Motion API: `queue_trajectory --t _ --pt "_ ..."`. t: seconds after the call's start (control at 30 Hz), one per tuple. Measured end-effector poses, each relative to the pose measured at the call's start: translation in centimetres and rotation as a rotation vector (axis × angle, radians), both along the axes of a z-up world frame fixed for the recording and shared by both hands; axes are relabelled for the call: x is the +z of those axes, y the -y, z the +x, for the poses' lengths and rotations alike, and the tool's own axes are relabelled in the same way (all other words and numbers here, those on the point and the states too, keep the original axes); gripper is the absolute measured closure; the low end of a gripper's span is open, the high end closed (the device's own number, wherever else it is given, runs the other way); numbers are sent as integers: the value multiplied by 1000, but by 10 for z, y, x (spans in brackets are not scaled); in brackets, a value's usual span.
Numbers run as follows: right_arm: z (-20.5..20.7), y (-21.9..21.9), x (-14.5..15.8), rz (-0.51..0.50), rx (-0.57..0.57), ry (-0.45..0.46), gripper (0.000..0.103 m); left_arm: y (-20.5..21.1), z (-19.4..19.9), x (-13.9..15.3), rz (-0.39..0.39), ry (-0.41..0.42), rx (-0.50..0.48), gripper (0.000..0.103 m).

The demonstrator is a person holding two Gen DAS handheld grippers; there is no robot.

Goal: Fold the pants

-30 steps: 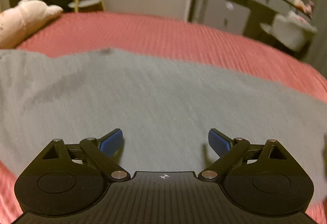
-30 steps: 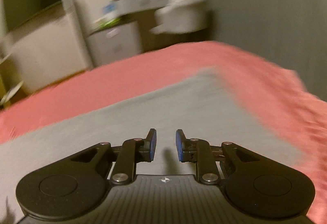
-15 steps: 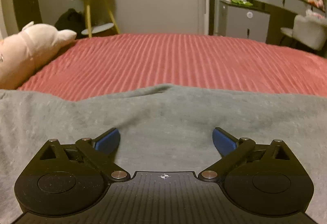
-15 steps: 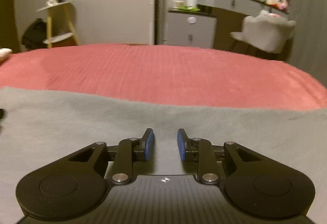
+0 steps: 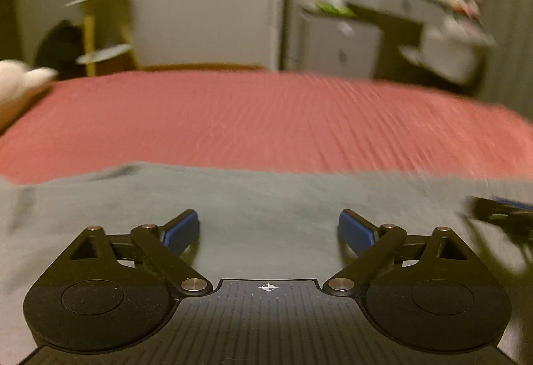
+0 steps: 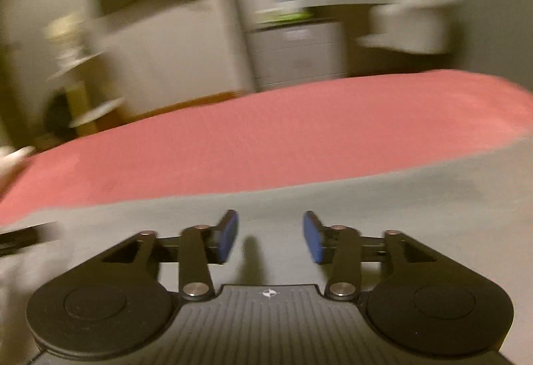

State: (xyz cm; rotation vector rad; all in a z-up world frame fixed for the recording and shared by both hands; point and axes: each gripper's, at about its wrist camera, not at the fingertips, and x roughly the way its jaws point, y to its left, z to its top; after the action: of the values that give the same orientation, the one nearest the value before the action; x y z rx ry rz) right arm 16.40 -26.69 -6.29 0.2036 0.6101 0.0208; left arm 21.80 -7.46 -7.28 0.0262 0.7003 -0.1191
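Note:
The grey pants (image 5: 266,198) lie spread flat on the red bedspread (image 5: 266,118), filling the near part of both views; they also show in the right wrist view (image 6: 383,198). My left gripper (image 5: 269,230) is open wide, empty, low over the grey cloth. My right gripper (image 6: 270,236) is open, empty, just above the cloth. The right gripper's tip shows at the right edge of the left wrist view (image 5: 506,213). The left gripper shows blurred at the left edge of the right wrist view (image 6: 20,240).
A pale plush toy (image 5: 16,81) lies at the bed's left side. Beyond the bed stand a yellow-legged side table (image 5: 100,28), a white cabinet (image 5: 336,45) and a dressing table with a white chair (image 5: 449,45).
My right gripper has opened wider. Both views have swung and blurred; the two grippers now see each other at their frame edges. The left gripper stays open.

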Motion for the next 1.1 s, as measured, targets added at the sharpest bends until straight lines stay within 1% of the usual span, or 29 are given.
queue_trajectory --t 0.03,0.07,0.1,0.13,0.2,0.27,0.3,0.37,0.43,0.47,0.5,0.53,0.6,0.7,0.73,0.77,0.83,0.87,0.93,0.97,1.0,1.03,1.1 --pt "5 -11 -6 -17 31 -16 53 5 3 -7 37 1 7 2" --pt "11 -17 -15 -61 34 -30 52 8 5 -12 74 19 8 0" --pt "13 -18 -19 -98 33 -7 51 6 6 -16 86 39 -2 0" --pt "12 -14 -22 -105 36 4 51 2 7 -19 82 48 -5 0" --pt "16 7 -23 -99 12 -3 52 -13 12 -21 48 51 5 0" --pt "16 24 -24 -170 -31 -2 52 -21 13 -23 39 61 -4 0" --pt "18 36 -25 -179 -66 -8 51 -24 14 -24 33 67 -11 0" --pt "14 66 -28 -116 -108 0 51 -31 18 -23 31 74 -14 0" --pt "6 88 -30 -184 -165 6 49 -46 20 -23 14 72 14 0" --pt "3 100 -33 -228 -194 11 43 -55 23 -23 -3 68 32 0" --pt "-1 105 -34 -247 -230 7 19 -67 26 -24 -24 61 57 0" --pt "-3 121 -36 -246 -285 -9 4 -75 27 -25 -36 57 83 0" --pt "-6 146 -38 -192 -318 -7 4 -95 32 -27 -33 54 139 0" --pt "-5 154 -39 -253 -311 -18 4 -119 36 -27 7 53 185 0" --pt "-4 154 -39 -257 -309 -19 4 -128 37 -27 6 51 192 0" --pt "-3 154 -39 -259 -308 -20 4 -135 38 -27 22 51 210 0" --pt "-3 156 -40 -269 -313 -20 4 -149 39 -29 79 48 253 0" --pt "2 161 -41 -276 -311 -23 4 -158 40 -30 88 48 255 0" --pt "-9 154 -37 -295 -317 -26 4 -176 42 -30 52 42 261 0" --pt "-9 158 -37 -299 -324 -30 4 -184 43 -30 54 41 252 0" --pt "-6 157 -34 -301 -335 -34 4 -189 42 -30 76 48 244 0" --pt "-7 164 -33 -306 -349 -39 4 -194 42 -31 120 58 249 0" --pt "-9 177 -30 -315 -373 -53 4 -211 38 -32 152 79 266 0"
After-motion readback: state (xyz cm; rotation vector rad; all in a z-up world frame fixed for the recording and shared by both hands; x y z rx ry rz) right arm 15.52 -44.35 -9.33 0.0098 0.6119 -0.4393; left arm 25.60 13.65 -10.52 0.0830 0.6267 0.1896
